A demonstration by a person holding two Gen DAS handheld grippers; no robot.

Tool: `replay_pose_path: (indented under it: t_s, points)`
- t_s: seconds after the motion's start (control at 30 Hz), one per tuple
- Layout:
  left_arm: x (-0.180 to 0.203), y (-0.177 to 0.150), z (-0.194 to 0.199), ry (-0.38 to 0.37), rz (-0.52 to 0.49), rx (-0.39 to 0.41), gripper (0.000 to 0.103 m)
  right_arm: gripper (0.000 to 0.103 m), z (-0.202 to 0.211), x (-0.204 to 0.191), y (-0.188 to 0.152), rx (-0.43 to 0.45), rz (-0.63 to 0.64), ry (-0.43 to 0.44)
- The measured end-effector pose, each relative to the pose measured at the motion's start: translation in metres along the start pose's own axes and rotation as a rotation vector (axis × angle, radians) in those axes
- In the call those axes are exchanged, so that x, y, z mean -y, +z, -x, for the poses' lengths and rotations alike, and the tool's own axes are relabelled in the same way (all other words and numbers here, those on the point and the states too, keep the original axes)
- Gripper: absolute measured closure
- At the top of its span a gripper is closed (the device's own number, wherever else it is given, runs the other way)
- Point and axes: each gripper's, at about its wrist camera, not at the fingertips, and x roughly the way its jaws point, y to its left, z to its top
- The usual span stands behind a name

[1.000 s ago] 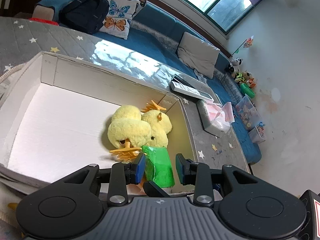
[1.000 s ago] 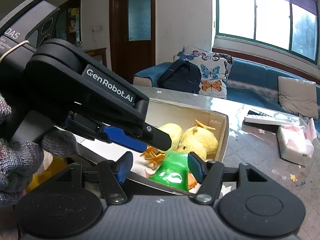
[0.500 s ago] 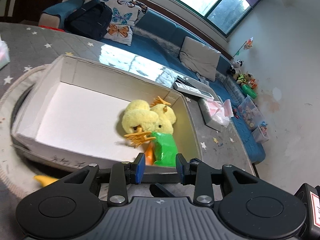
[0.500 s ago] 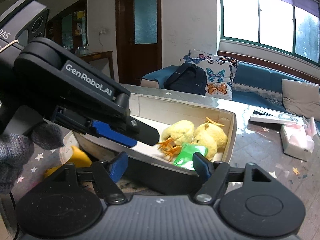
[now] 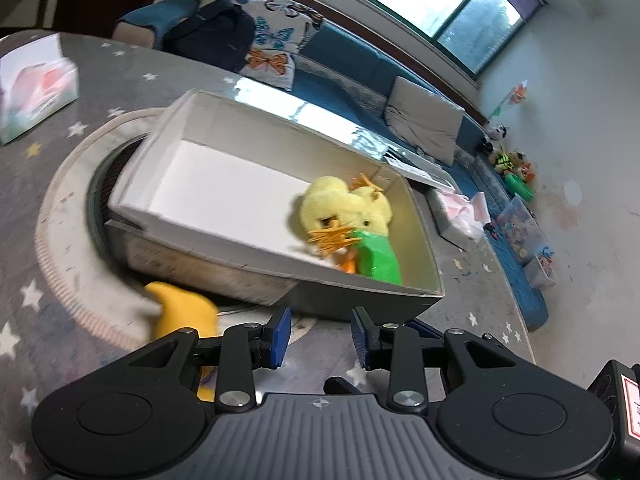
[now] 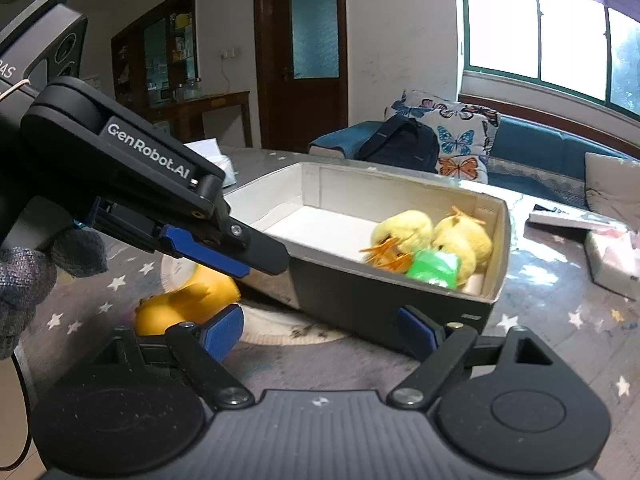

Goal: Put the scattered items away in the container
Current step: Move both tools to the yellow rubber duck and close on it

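Your left claw (image 5: 319, 338) hangs just short of the near wall of the white box (image 5: 248, 254), its blue pads (image 5: 280, 336) a narrow gap apart with nothing between them. Your right claw (image 6: 320, 330) is spreading wider at this moment, and it too pinches nothing; the box's dark near wall (image 6: 384, 312) lies beyond the gap. Inside the box, at its right end, rest the yellow plush chicks (image 5: 344, 208) with orange feet, and the green wrapped item (image 5: 378, 256) lies against them on the near side. A yellow toy (image 5: 182, 308) lies outside on the star-patterned surface (image 5: 48, 320), just near-left of the box. In the right wrist view a gloved hand (image 6: 24, 276) grips the left claw's handle at the left edge.
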Motion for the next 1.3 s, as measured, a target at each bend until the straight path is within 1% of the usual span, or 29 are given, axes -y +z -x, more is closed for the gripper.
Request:
replay_pose_path:
  t_s: [0.33, 0.53, 0.63, 0.8, 0.9, 1.0, 1.3]
  points:
    - [-0.028, -0.008, 0.026, 0.05, 0.034, 0.039, 0.068, 0.012, -0.003, -0.028, -0.006, -0.018, 0.03, 0.063]
    - [-0.044, -0.012, 0.031, 0.066, 0.051, 0.027, 0.068, 0.012, -0.009, -0.045, -0.007, -0.035, 0.061, 0.099]
    - [-0.047, -0.013, 0.031, 0.075, 0.037, 0.014, 0.068, 0.012, -0.013, -0.051, -0.007, -0.042, 0.067, 0.115]
    - [-0.047, -0.014, 0.03, 0.121, -0.015, 0.011, 0.068, 0.012, -0.02, -0.058, -0.008, -0.057, 0.069, 0.141]
    - [-0.047, -0.015, 0.027, 0.116, -0.029, -0.014, 0.068, 0.012, -0.025, -0.063, -0.01, -0.073, 0.068, 0.16]
    - [-0.047, -0.016, 0.026, 0.12, -0.052, -0.02, 0.067, 0.012, -0.028, -0.068, -0.011, -0.082, 0.074, 0.175]
    - [-0.054, -0.012, 0.017, 0.119, -0.056, -0.055, 0.066, 0.012, -0.041, -0.084, -0.007, -0.096, 0.089, 0.206]
